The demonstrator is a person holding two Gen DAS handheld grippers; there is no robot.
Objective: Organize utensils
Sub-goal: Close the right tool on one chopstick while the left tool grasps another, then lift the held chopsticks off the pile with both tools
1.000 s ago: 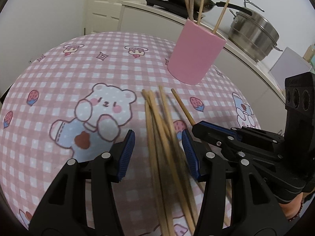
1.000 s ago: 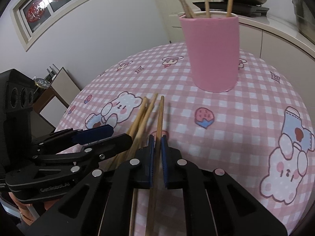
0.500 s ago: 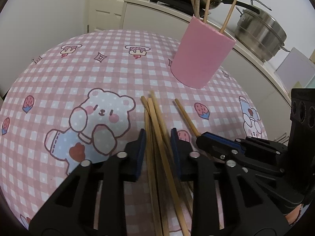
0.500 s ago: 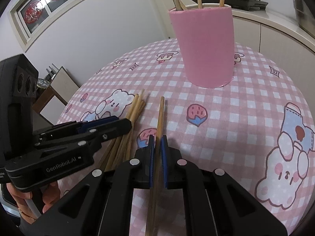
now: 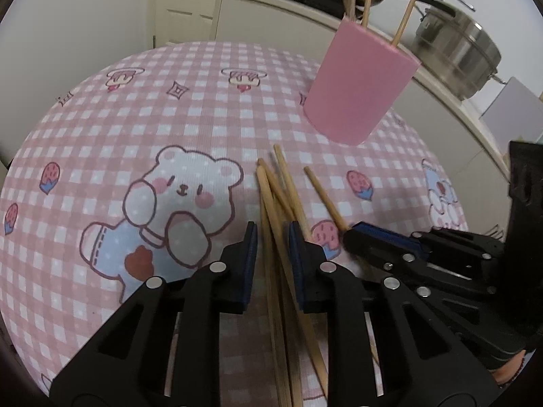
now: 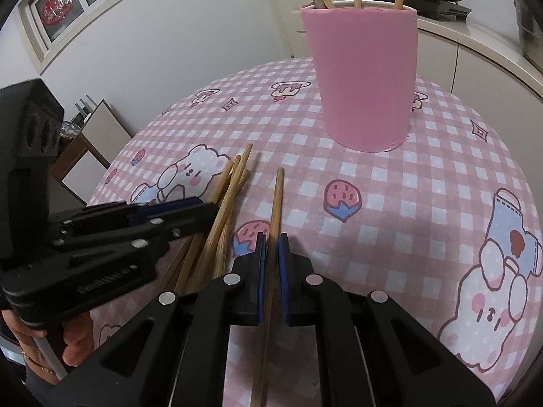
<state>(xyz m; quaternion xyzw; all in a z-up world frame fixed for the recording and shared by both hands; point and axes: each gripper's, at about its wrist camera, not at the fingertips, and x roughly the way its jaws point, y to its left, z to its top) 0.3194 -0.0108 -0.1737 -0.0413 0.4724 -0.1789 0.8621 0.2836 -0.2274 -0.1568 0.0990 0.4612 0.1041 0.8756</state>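
The right gripper (image 6: 271, 244) was clamped on a single chopstick (image 6: 275, 200), which pointed toward the pink cup (image 6: 363, 78) standing upright farther back on the checked tablecloth (image 6: 424, 196). Just to its left, the left gripper (image 5: 271, 234) sat over the loose bundle of chopsticks (image 5: 275, 196), blue pads either side of a couple of them; whether they pressed, I couldn't tell. More chopsticks stood in the cup. A steel pot (image 5: 454, 51) sat on the counter behind.
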